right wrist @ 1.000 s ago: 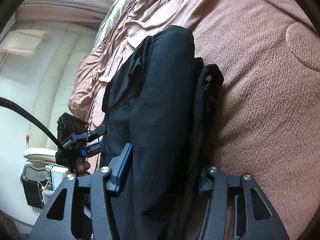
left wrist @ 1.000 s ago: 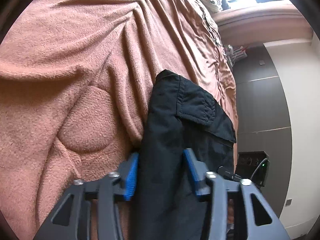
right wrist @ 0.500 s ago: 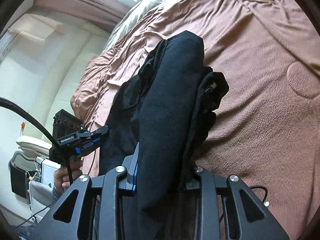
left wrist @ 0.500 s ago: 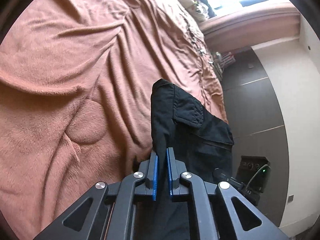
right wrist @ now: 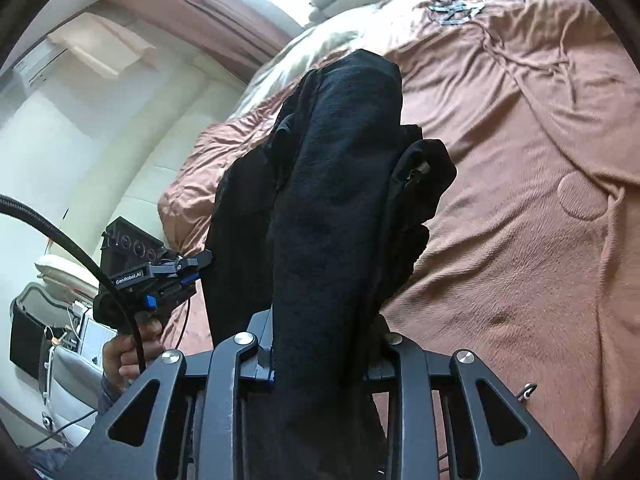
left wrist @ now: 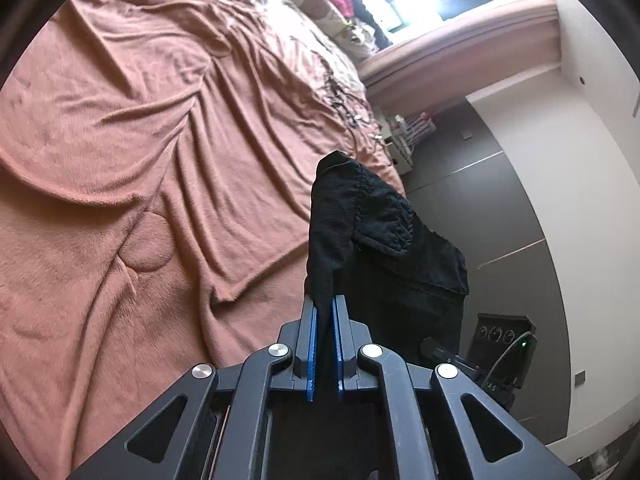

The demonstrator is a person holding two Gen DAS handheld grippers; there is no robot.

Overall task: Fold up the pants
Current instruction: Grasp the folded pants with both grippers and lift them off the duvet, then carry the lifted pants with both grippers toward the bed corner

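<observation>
Left claw (left wrist: 324,312) pinched nearly shut on a thin fold of black pants (left wrist: 360,220); its jaws have just been closing, cloth between the blue pads. Right claw (right wrist: 326,344) clamped narrow on a thick bunch of the pants (right wrist: 340,184), jaws also just closing w/ fabric between. Pants hang between both claws, lifted above the brown blanket (left wrist: 140,140) on the bed. Hand (right wrist: 128,352) grips the left claw's handle.
</observation>
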